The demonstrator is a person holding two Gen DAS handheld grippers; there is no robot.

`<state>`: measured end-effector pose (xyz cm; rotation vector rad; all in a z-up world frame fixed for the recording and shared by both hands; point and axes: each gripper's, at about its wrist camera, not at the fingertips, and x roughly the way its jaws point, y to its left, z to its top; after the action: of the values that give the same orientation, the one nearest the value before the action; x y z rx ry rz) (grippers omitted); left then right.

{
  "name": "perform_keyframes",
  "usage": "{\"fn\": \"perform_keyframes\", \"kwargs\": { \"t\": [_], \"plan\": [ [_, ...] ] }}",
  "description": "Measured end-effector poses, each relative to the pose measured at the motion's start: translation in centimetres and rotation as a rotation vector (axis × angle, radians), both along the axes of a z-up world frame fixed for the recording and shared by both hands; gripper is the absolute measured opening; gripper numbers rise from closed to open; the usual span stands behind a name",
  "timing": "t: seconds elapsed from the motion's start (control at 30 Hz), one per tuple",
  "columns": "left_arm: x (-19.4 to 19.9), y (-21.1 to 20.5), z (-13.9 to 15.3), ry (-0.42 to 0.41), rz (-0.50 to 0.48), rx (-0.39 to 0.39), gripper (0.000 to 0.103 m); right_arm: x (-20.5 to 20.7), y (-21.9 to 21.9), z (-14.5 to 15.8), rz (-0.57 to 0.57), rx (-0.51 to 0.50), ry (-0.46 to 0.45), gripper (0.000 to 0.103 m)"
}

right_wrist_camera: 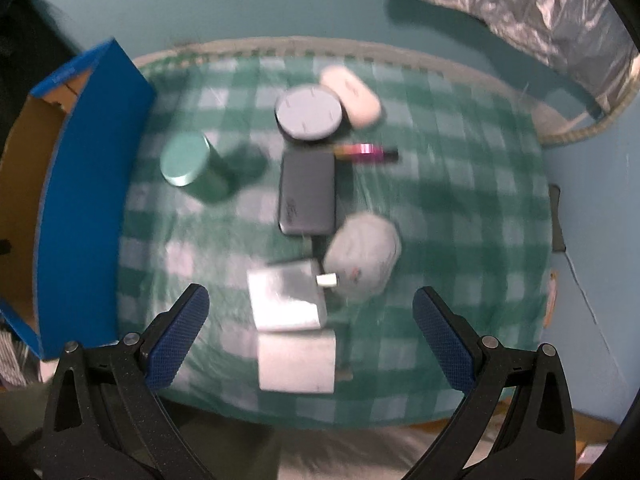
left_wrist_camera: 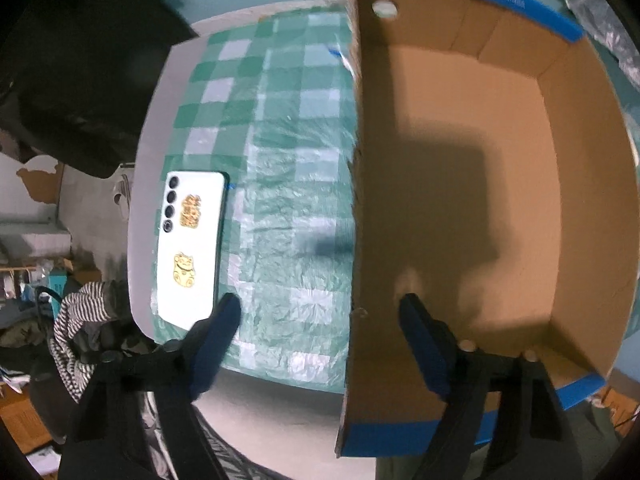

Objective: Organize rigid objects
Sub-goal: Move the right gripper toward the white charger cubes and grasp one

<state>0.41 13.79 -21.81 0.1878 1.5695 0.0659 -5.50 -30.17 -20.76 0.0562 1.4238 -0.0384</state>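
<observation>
My left gripper (left_wrist_camera: 320,304) is open and empty, straddling the left wall of an open cardboard box (left_wrist_camera: 472,184) with blue outer sides; the box floor shows only shadow. A white phone (left_wrist_camera: 192,248) with gold stickers lies face down at the table's left edge. My right gripper (right_wrist_camera: 310,300) is open and empty above the checked cloth. Before it lie a silver flask (right_wrist_camera: 286,300), a white block (right_wrist_camera: 296,364), a grey pouch (right_wrist_camera: 362,254), a dark power bank (right_wrist_camera: 307,194), a pink pen (right_wrist_camera: 366,151), a round grey tin (right_wrist_camera: 309,114), a white case (right_wrist_camera: 352,96) and a teal can (right_wrist_camera: 192,168).
The box also shows in the right wrist view (right_wrist_camera: 92,200), at the table's left. A green checked cloth (left_wrist_camera: 280,208) covers the table. A silvery plastic bag (right_wrist_camera: 520,8) lies at the back right. Clutter and striped fabric (left_wrist_camera: 80,312) sit beyond the left table edge.
</observation>
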Motion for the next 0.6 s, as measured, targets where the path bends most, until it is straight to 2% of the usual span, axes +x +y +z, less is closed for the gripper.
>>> {"fn": "perform_keyframes", "kwargs": {
  "t": [0.13, 0.2, 0.4, 0.53, 0.6],
  "plan": [
    [-0.2, -0.3, -1.3, 0.034, -0.016, -0.01, 0.064, -1.4, -0.2, -2.1, -0.002, -0.004, 0.049, 0.099],
    [-0.4, -0.3, -1.6, 0.046, -0.027, -0.013, 0.05, -1.8, -0.1, -2.8, 0.004, 0.003, 0.071, 0.098],
    [-0.5, -0.8, -2.6, 0.069, -0.069, -0.018, 0.025, -1.9, 1.1, -4.3, 0.043, 0.0, 0.098, 0.098],
    [-0.6, -1.2, -3.0, 0.079, -0.089, -0.023, 0.019, -1.7, 2.2, -5.6, 0.073, -0.01, 0.126, 0.086],
    [-0.6, -1.5, -3.0, 0.084, -0.098, -0.022, 0.018, -1.6, 2.7, -6.3, 0.081, -0.006, 0.139, 0.084]
  ]
}}
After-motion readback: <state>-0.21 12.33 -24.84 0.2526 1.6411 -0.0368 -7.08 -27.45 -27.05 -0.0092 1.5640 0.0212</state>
